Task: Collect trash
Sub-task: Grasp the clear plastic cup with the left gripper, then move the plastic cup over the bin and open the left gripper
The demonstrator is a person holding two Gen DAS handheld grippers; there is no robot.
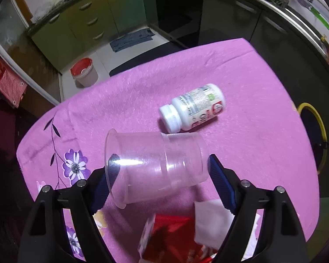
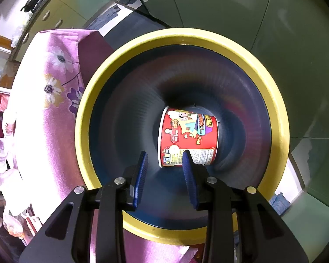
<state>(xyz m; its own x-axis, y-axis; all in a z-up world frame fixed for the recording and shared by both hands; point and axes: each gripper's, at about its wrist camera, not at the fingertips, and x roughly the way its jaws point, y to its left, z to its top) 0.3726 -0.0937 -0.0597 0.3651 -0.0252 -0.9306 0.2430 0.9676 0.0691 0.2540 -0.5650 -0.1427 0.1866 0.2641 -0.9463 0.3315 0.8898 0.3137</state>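
A clear plastic cup (image 1: 147, 151) lies on its side between the blue pads of my left gripper (image 1: 162, 164), which is shut on it, one pad at the rim and one at the base. It hangs just over the pink flowered tablecloth (image 1: 241, 70). Beyond it a white pill bottle (image 1: 193, 107) lies on the cloth. Under the gripper sit a red packet (image 1: 166, 239) and a white tissue (image 1: 210, 221). My right gripper (image 2: 164, 153) hovers open over the yellow-rimmed bin (image 2: 186, 36), with nothing between its fingers. A red noodle cup (image 2: 186, 135) lies on the bin's bottom.
The bin's yellow rim (image 1: 315, 118) shows past the table's right edge. On the floor beyond the table stand a red-lined bucket (image 1: 84, 72) and a blue mat (image 1: 131, 39), with green cabinets behind. The cloth hangs down beside the bin (image 2: 48, 109).
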